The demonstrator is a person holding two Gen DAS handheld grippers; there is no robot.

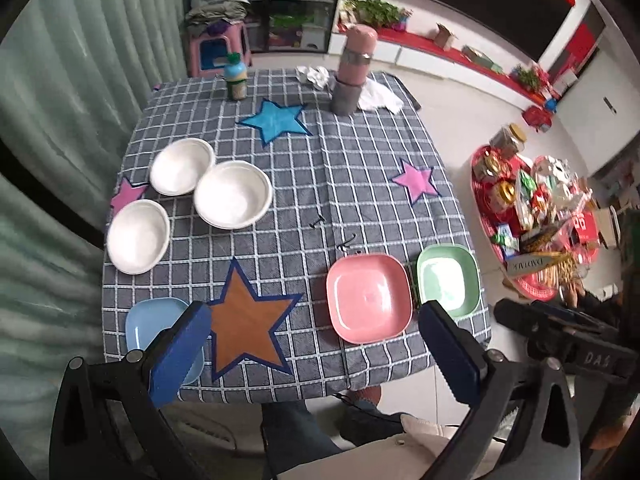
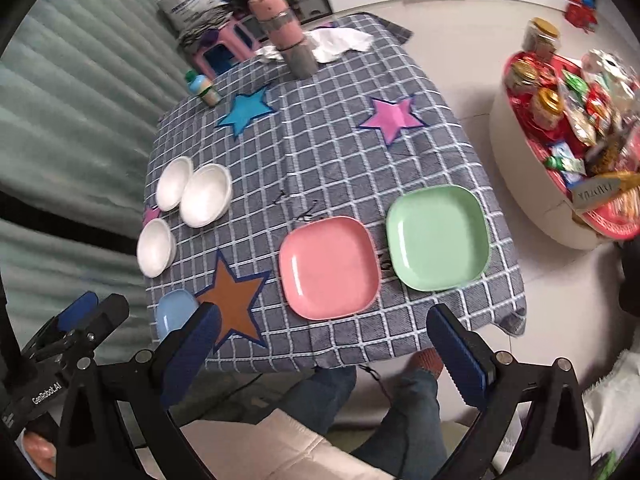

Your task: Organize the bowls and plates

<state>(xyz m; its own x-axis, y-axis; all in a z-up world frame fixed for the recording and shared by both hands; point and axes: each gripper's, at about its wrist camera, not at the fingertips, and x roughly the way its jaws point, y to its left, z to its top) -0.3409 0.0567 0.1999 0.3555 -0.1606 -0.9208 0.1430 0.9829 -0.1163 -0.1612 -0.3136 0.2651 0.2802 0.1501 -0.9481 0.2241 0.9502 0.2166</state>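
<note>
**Plates and bowls spread out, both grippers wide open above the near edge**

Three shallow round white bowls sit in a cluster on the left part of the counter: the far bowl and the larger middle bowl touch or nearly touch at their rims, and the near bowl lies just beside them, closer to the left edge. A square pale blue plastic plate rests at the near left corner, partly hidden behind a finger. On the right side, a square pink plastic plate and a square mint green plastic plate lie side by side, close together, the green one nearest the right edge. All six pieces lie flat, right way up and apart from any stack.

The left gripper hangs over the near edge, its blue-padded fingers spread as wide as they go, with nothing between them. The right gripper is likewise fully spread and holds nothing; it is angled steeply down at the pink and green plates.

The counter is covered by a grey cloth with a white grid and sewn-on stars: a large orange star near the front, a blue star farther back and a pink star to the right. At the far end stand a tall pink and grey flask, a small bottle with a green cap and a crumpled white cloth. The person's jeans-clad legs show below the near edge. To the right, on the floor, a round red tray of jars and packets sits well apart from the counter.
</note>
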